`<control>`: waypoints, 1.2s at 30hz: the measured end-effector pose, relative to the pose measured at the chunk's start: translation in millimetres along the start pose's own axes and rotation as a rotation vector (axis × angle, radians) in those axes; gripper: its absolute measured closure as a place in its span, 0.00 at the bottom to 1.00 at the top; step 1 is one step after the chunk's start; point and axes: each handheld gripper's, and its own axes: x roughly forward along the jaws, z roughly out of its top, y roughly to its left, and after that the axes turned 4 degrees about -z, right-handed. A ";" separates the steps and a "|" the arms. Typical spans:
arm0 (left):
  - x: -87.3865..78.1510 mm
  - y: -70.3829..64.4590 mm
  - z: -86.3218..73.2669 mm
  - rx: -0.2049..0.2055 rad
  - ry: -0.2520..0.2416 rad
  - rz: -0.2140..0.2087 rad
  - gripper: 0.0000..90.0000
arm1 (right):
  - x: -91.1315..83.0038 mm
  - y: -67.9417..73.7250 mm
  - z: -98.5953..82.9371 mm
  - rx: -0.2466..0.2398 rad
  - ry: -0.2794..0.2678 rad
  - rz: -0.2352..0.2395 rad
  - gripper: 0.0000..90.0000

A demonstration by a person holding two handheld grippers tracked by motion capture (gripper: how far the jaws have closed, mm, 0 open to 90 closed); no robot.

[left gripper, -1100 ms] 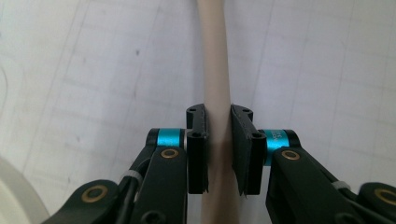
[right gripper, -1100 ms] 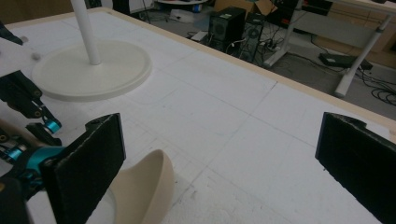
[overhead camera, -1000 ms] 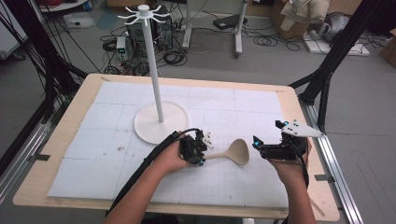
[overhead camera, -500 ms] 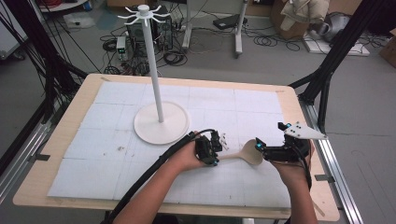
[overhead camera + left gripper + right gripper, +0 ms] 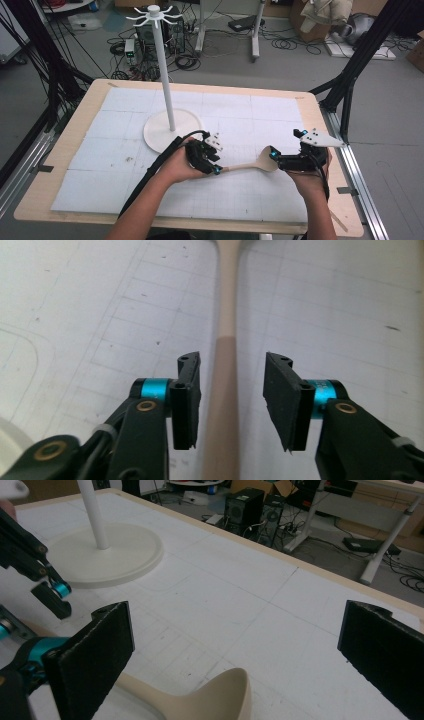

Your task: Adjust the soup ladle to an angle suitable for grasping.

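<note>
My left gripper (image 5: 232, 400): jaws parted to a narrow gap, holding nothing; the black pads stand either side of the handle without touching it, low in the left gripper view.
What lies between its jaws: the handle of the long pale wooden spoon (image 5: 226, 340), running straight up the frame from between the pads toward the top edge, where it widens into the bowl.
Spoon's long axis: in the high view the pale wooden spoon (image 5: 250, 165) lies flat on the bench (image 5: 65, 150), roughly left to right in the lower middle of the frame, handle end at my left gripper (image 5: 216, 169), bowl end at my right.
My right gripper (image 5: 235, 655): jaws wide apart, empty; the spoon's bowl (image 5: 220, 700) sits at the bottom centre of the right gripper view, between and just below the pads.
Nearer hand: both are at the spoon; my left gripper is aligned along the handle, so closing there looks the readier grasp.
Farther out: the white stand with a round base and tall pole (image 5: 170, 120) stands above and left of my left gripper, near but apart from it.
</note>
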 end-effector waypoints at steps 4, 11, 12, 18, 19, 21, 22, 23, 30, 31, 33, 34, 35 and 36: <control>-17.3 -4.8 -8.6 -0.006 -0.032 0.010 0.48 | 0.2 1.6 2.6 -0.004 -0.006 0.004 0.00; -35.5 -10.6 -21.5 -0.060 -0.114 0.051 0.43 | -0.9 5.0 5.2 -0.013 -0.011 0.004 0.00; -35.5 -10.6 -21.5 -0.060 -0.114 0.051 0.43 | -1.1 5.8 5.2 -0.006 -0.007 0.006 0.00; -53.4 -13.3 -39.2 -0.059 -0.179 0.107 0.34 | -0.1 5.3 3.6 -0.009 -0.011 0.007 0.00; -57.5 -13.7 -42.3 -0.070 -0.188 0.113 0.31 | 0.2 4.7 3.1 -0.005 -0.006 0.007 0.00; -63.5 -14.7 -46.6 -0.074 -0.202 0.132 0.27 | -0.4 4.7 3.7 -0.008 -0.008 0.010 0.00; -66.9 -15.3 -49.2 -0.075 -0.213 0.145 0.24 | -1.0 5.5 4.3 -0.004 -0.007 0.011 0.00; -71.3 -16.5 -52.9 -0.077 -0.234 0.163 0.25 | -1.8 6.0 5.3 -0.010 -0.008 0.012 0.00; -97.6 -21.6 -75.4 -0.118 -0.363 0.239 0.11 | -3.6 9.1 10.6 -0.018 -0.018 0.023 0.00; -97.6 -21.6 -75.4 -0.118 -0.363 0.239 0.10 | -3.1 9.5 11.0 -0.018 -0.021 0.025 0.00; -103.8 -22.8 -81.0 -0.132 -0.372 0.242 0.09 | -2.7 10.2 11.4 -0.022 -0.021 0.029 0.00; -106.9 -23.5 -84.7 -0.145 -0.381 0.243 0.09 | -2.3 10.8 11.9 -0.026 -0.024 0.030 0.00; -111.6 -24.2 -91.7 -0.149 -0.405 0.241 0.06 | -2.3 12.4 12.7 -0.033 -0.026 0.035 0.00; -113.3 -24.4 -94.4 -0.152 -0.414 0.245 0.05 | -2.1 13.2 12.8 -0.029 -0.031 0.036 0.00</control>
